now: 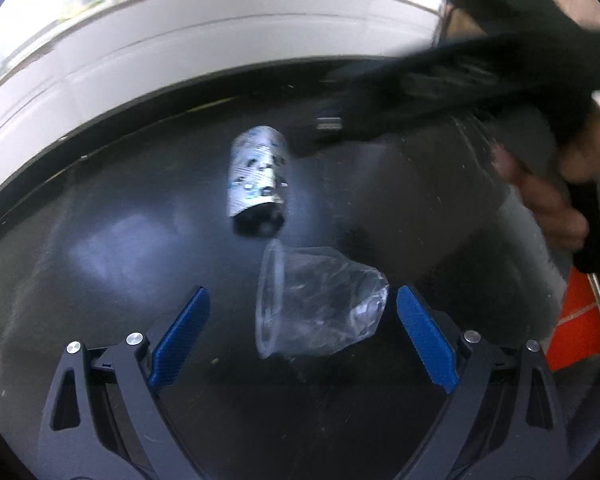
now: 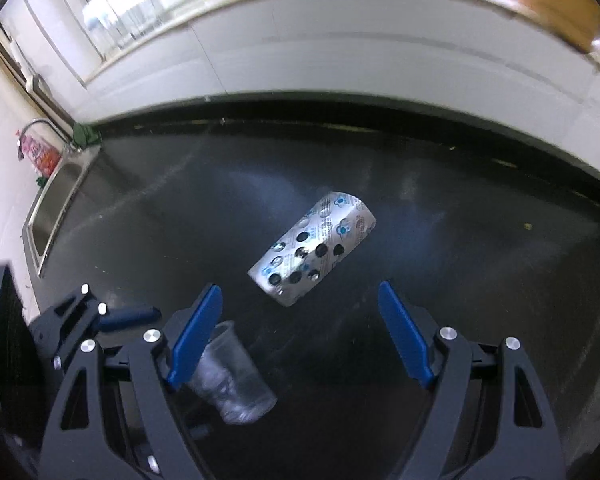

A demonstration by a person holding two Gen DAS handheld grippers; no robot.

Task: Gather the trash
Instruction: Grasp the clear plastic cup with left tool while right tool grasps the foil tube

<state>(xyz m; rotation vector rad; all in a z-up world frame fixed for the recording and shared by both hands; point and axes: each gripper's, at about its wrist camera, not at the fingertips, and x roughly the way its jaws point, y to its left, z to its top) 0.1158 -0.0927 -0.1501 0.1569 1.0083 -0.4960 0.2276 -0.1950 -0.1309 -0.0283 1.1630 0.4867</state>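
A crushed clear plastic cup (image 1: 320, 304) lies on its side on the black countertop (image 1: 120, 240), between the blue pads of my open left gripper (image 1: 302, 304). A curled silver blister pack (image 1: 256, 172) with punched holes lies just beyond it. In the right wrist view the blister pack (image 2: 312, 248) lies a little ahead of my open, empty right gripper (image 2: 300, 300), and the cup (image 2: 232, 376) lies under its left finger (image 2: 196, 336). The left gripper's blue tip (image 2: 128, 316) shows at the left.
A steel sink (image 2: 56, 200) with a tap is set in the counter at the far left. White tiled wall (image 2: 340, 60) runs along the back edge. The person's hand and dark sleeve (image 1: 480, 80) cross the upper right of the left view. An orange object (image 1: 576, 320) sits at right.
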